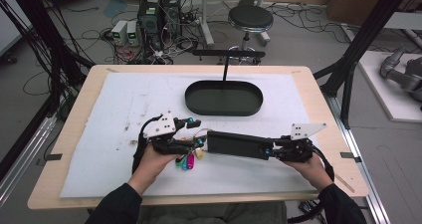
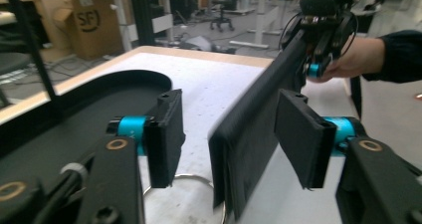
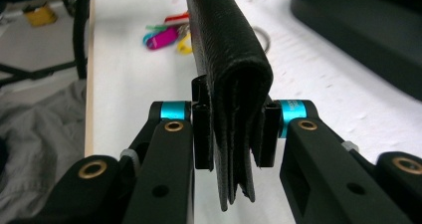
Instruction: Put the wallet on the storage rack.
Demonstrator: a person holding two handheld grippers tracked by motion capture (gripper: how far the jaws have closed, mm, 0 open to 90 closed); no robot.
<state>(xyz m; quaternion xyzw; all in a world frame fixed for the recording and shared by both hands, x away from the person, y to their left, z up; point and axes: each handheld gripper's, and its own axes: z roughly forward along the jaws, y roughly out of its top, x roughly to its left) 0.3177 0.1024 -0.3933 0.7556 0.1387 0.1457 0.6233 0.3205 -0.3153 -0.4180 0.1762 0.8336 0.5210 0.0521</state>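
A long black folded wallet (image 1: 236,144) hangs level just above the white mat (image 1: 119,109), near the table's front. My right gripper (image 1: 268,151) is shut on the wallet's right end; in the right gripper view both pads clamp the folded edge (image 3: 229,59). My left gripper (image 1: 197,133) stands open around the wallet's left end (image 2: 249,134), with a clear gap on the left pad's side. A bunch of keys with coloured tags (image 1: 188,159) lies on the mat under the left gripper, and its ring (image 2: 184,179) is visible between the jaws.
A black oval tray (image 1: 224,98) sits at the back middle of the mat, with a thin T-shaped stand (image 1: 226,55) rising behind it. Beyond the table are a stool (image 1: 250,19), cables and equipment on the floor.
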